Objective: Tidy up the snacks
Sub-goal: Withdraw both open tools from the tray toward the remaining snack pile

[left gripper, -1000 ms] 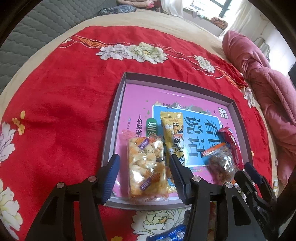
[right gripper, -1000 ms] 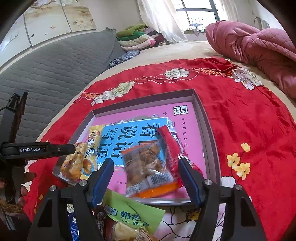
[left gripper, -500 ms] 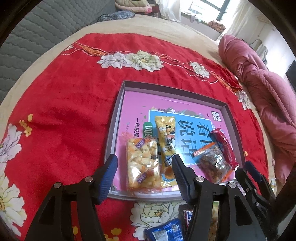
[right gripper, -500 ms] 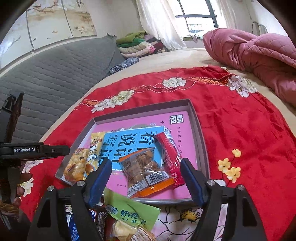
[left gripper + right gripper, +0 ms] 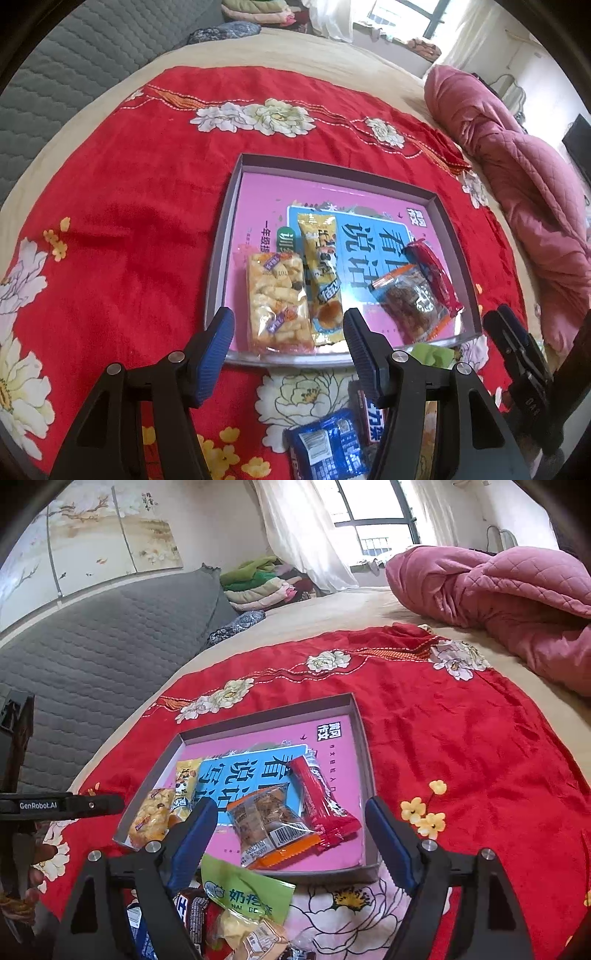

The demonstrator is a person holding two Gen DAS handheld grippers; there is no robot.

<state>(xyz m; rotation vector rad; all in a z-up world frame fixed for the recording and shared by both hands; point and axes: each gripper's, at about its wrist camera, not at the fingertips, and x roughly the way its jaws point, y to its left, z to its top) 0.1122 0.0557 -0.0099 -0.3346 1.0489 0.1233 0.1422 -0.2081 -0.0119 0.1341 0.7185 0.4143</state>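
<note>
A shallow grey tray (image 5: 221, 236) with a pink printed floor lies on the red floral cloth. Four snacks lie in it: a rice-crisp bar (image 5: 275, 299), a yellow packet (image 5: 319, 273), an orange-edged clear packet (image 5: 269, 823) and a red packet (image 5: 321, 801). My left gripper (image 5: 288, 325) hovers open over the tray's near edge, above the rice-crisp bar and not touching it. My right gripper (image 5: 290, 812) hangs above the orange-edged packet with its jaws opening; its pads touch nothing.
Loose snacks lie on the cloth in front of the tray: a blue packet (image 5: 325, 446), a green packet (image 5: 251, 893) and several others. A pink quilt (image 5: 498, 590) is heaped at the right. A grey quilted headboard (image 5: 92, 646) runs along the left.
Both grippers have drawn back and up from the tray, so the snacks look smaller. The right jaws have spread wider. All four snacks stay where they lay.
</note>
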